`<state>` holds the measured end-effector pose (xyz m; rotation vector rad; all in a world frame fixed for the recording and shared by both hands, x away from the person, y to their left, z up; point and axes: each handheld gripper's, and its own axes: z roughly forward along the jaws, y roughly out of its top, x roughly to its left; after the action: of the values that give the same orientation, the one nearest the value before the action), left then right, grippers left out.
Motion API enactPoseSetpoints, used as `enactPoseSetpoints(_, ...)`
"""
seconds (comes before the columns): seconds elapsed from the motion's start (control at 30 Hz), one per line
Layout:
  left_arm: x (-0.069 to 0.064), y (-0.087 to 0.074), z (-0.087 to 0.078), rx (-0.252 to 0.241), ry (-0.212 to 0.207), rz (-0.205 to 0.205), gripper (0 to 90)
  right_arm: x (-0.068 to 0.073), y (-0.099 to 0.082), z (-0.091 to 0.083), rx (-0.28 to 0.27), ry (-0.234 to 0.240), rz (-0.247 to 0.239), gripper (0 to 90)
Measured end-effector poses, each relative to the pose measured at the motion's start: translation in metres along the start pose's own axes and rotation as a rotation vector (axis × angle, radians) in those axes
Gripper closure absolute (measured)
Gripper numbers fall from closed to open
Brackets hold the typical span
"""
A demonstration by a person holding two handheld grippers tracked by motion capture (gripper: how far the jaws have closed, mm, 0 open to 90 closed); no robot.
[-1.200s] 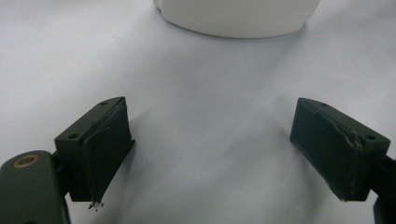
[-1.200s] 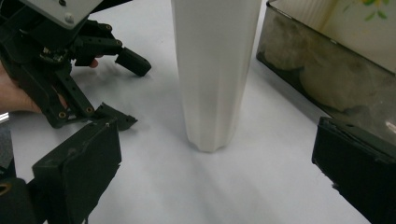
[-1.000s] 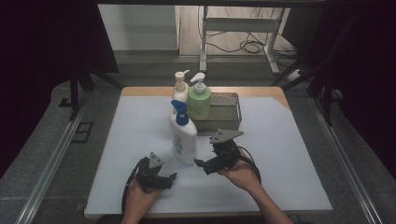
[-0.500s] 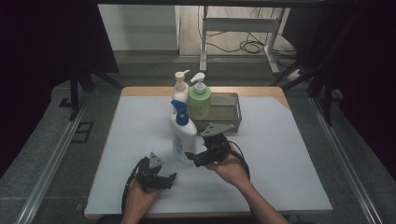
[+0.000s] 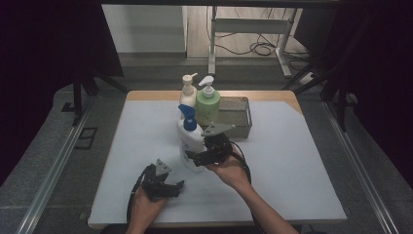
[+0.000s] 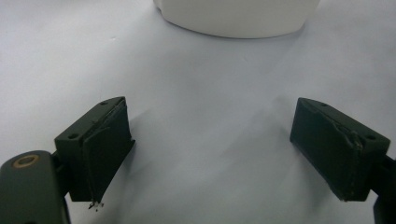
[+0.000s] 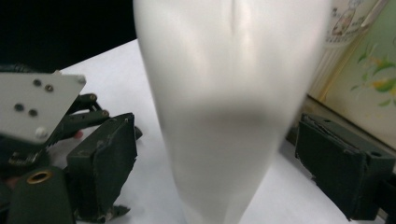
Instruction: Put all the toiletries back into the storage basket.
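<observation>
High view: the white plastic pump bottle with a blue nozzle (image 5: 191, 138) is standing upright mid-desk, its long axis vertical, nozzle pointing left. The right gripper (image 5: 197, 159) is straddling its base, jaws closing but not pressing. The left gripper (image 5: 175, 186) is resting wide open near the front edge. The grey box (image 5: 237, 117) behind is holding nothing I can make out.

left gripper (image 5: 178, 185) rests low, jaws wide; right gripper (image 5: 191, 158) reaches leftward, jaws just closing, not yet gripping.

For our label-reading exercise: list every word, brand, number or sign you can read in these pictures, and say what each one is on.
No text can be read anywhere.
Cream bottle: a printed label with a small picture, too blurred to read.
Green bottle: leaf pattern, no legible words.
White bottle with the blue pump: no readable print.
</observation>
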<state>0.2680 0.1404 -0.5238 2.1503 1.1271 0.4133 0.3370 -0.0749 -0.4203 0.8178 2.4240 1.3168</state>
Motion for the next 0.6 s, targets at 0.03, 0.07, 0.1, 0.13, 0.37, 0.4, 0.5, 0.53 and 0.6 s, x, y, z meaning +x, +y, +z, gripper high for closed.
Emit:
enactPoseSetpoints(0.03, 0.0, 0.0, 0.0, 0.0, 0.0, 0.0, 12.3, 0.001, 0.001, 0.001, -0.003, -0.005, 0.0, 13.0)
enactPoseSetpoints(0.07, 0.0, 0.0, 0.0, 0.0, 0.0, 0.0, 12.3, 0.001, 0.002, 0.002, -0.003, -0.008, -0.004, 13.1)
enactPoseSetpoints(0.1, 0.0, 0.0, 0.0, 0.0, 0.0, 0.0, 12.3, 0.002, 0.003, 0.003, -0.004, -0.009, -0.002, 13.2)
enactPoseSetpoints(0.13, 0.0, 0.0, 0.0, 0.0, 0.0, 0.001, 12.3, 0.002, 0.004, 0.004, -0.004, -0.013, -0.006, 13.2)
enactPoseSetpoints(0.37, 0.0, 0.0, 0.0, 0.001, 0.0, 0.001, 12.3, 0.004, 0.009, 0.012, -0.001, -0.041, -0.021, 13.8)
enactPoseSetpoints(0.4, 0.0, 0.0, 0.0, 0.001, 0.0, 0.001, 12.3, 0.005, 0.01, 0.013, -0.001, -0.044, -0.021, 14.2)
enactPoseSetpoints(0.5, 0.0, 0.0, 0.0, -0.001, 0.0, 0.0, 12.3, 0.005, 0.011, 0.017, 0.0, -0.052, -0.016, 14.9)
enactPoseSetpoints(0.53, 0.0, 0.0, 0.0, -0.002, 0.0, 0.0, 12.3, 0.005, 0.011, 0.018, -0.001, -0.053, -0.019, 15.1)
enactPoseSetpoints(0.6, 0.0, 0.0, 0.0, -0.002, 0.0, 0.0, 12.3, 0.006, 0.012, 0.02, -0.002, -0.058, -0.02, 15.8)
